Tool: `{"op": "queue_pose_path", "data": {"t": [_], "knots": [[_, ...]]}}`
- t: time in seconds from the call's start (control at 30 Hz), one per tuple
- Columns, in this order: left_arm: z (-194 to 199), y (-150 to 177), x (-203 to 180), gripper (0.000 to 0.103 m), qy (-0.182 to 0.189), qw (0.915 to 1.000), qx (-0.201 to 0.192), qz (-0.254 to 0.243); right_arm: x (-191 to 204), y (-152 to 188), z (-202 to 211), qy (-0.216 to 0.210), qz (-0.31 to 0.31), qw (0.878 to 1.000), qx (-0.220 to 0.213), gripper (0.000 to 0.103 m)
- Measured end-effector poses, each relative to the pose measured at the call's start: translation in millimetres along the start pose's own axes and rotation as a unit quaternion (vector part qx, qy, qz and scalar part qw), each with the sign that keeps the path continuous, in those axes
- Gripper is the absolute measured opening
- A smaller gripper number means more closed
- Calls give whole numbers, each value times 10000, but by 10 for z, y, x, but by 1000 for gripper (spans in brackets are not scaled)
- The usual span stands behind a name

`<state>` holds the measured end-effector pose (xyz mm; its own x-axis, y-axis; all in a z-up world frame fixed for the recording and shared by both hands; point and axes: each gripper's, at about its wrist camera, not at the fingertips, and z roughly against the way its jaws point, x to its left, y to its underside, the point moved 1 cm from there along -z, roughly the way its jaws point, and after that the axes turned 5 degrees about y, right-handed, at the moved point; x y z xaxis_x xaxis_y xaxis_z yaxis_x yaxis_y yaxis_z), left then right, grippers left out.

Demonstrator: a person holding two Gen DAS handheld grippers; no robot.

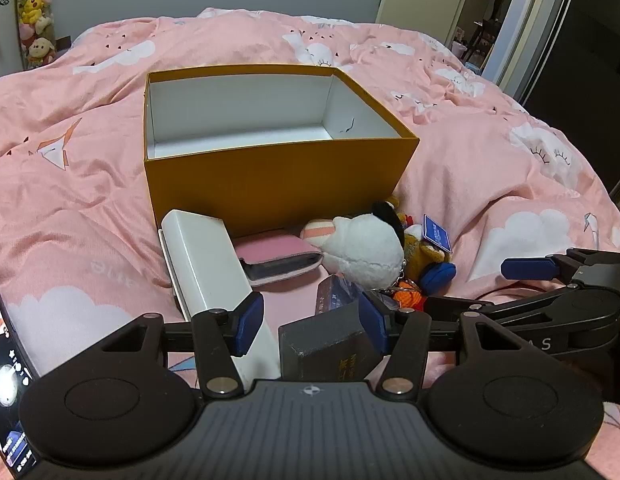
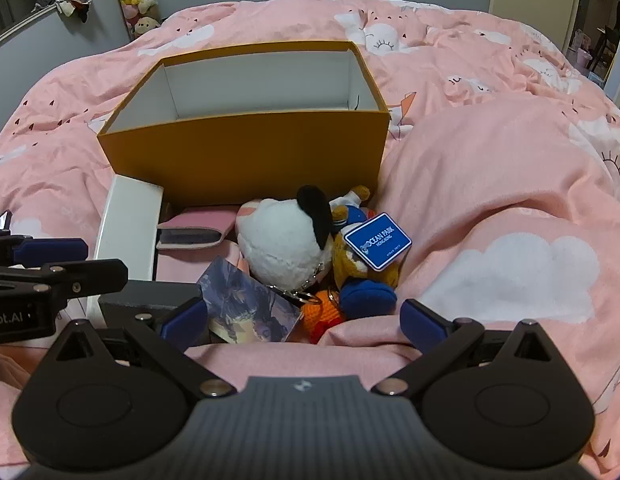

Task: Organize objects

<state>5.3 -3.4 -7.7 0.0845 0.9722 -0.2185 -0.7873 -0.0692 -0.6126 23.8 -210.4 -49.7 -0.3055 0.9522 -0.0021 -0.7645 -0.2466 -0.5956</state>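
Toys and small things lie on my pink blanket [image 1: 469, 168], just in front of the orange box [image 1: 270, 176]. My left gripper [image 1: 310, 326] has its fingers apart around a dark box [image 1: 325, 344]. My right gripper [image 2: 306, 320] is wide open, holding nothing.

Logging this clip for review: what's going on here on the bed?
A person holds two grippers over a pile of small things beside an empty orange box on a pink duvet. The left gripper straddles a dark grey box, pads not visibly pressing. The right gripper hangs wide open near the plush toys. Nothing is boxed yet.
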Motion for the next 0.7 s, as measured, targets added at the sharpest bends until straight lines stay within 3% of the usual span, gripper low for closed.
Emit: {"op": "queue_pose_path", "data": {"t": [0.7], "knots": [[-17, 7, 23, 65, 21, 10000, 63, -38, 12, -10, -13, 13, 6, 10000, 58, 102]]}}
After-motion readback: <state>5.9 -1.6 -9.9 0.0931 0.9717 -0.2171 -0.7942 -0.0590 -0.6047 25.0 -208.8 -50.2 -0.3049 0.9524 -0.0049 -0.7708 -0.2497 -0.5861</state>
